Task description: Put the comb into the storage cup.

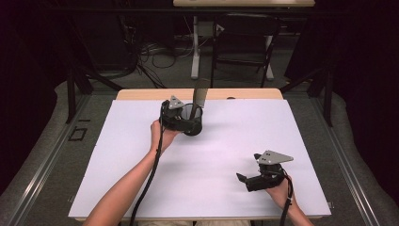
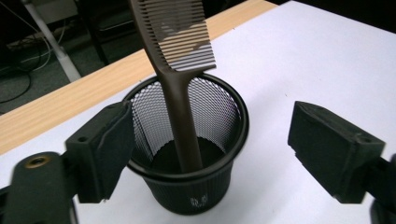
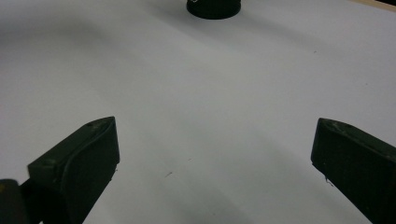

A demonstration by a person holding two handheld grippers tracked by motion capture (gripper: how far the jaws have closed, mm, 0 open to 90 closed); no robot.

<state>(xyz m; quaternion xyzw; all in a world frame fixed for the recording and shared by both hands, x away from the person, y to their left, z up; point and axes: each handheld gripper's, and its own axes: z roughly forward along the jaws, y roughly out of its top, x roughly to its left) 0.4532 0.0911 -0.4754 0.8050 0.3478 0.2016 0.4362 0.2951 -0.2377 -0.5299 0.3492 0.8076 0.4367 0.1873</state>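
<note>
A black mesh cup stands on the white table sheet near the far edge. A brown comb leans upright in the cup, handle down and teeth up. My left gripper is open, with one jaw on each side of the cup and neither pad touching the cup or the comb. From above, the left gripper sits right beside the cup with the comb sticking up. My right gripper rests open near the front right, with bare sheet between its jaws.
The cup's base shows far ahead in the right gripper view. A strip of wooden table edge runs along the back of the sheet. Beyond it stand a chair, a desk leg and loose floor cables.
</note>
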